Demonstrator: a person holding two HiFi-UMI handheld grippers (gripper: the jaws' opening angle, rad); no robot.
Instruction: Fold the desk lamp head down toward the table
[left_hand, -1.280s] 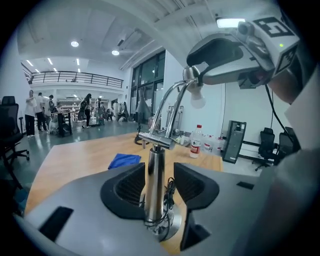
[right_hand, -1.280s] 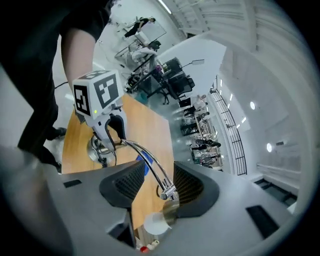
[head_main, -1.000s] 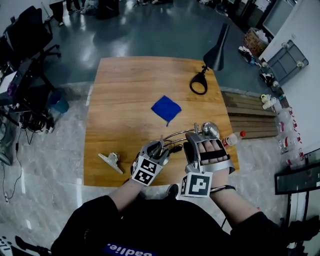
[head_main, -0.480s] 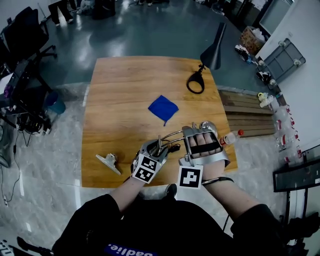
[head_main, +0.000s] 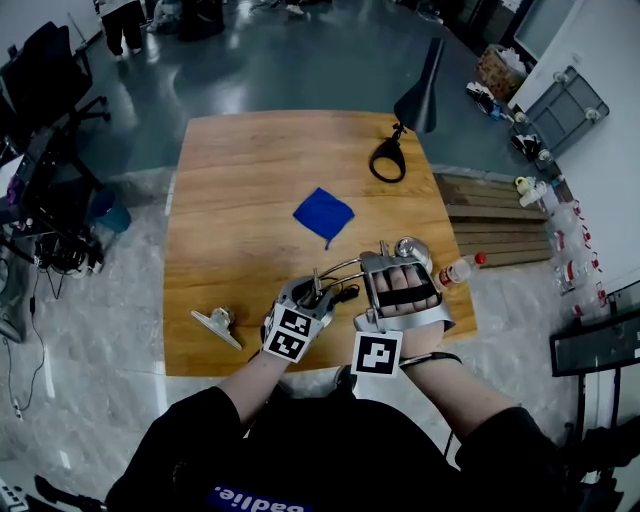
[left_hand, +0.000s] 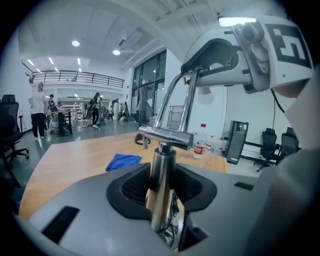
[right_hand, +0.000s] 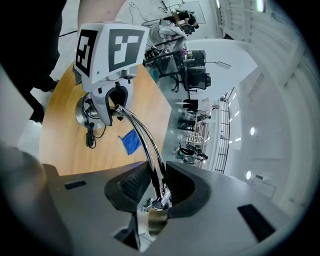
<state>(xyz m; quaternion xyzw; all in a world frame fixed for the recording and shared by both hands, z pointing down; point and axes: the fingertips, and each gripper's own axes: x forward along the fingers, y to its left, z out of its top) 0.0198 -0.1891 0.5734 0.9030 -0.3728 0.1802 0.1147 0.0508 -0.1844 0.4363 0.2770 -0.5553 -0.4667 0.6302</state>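
Standing near the front edge of the wooden desk (head_main: 230, 200), the chrome desk lamp (left_hand: 161, 155) is gripped at two places. The left hand-held gripper (head_main: 318, 286) is closing on the lamp's upright post, which stands between its black pads and touches both. The lamp's round base (right_hand: 85, 114) and coiled cable sit just below. The right hand-held gripper (head_main: 386, 262) is closing on the twin curved arms, which run between its pads close to the joint at the lamp head (head_main: 412, 247). The head lies just past that gripper, toward the desk's right edge. Farther back, a blue cloth (head_main: 323, 213) lies mid-desk. A black desk lamp (head_main: 420, 85) with a ring base stands at the far right corner.
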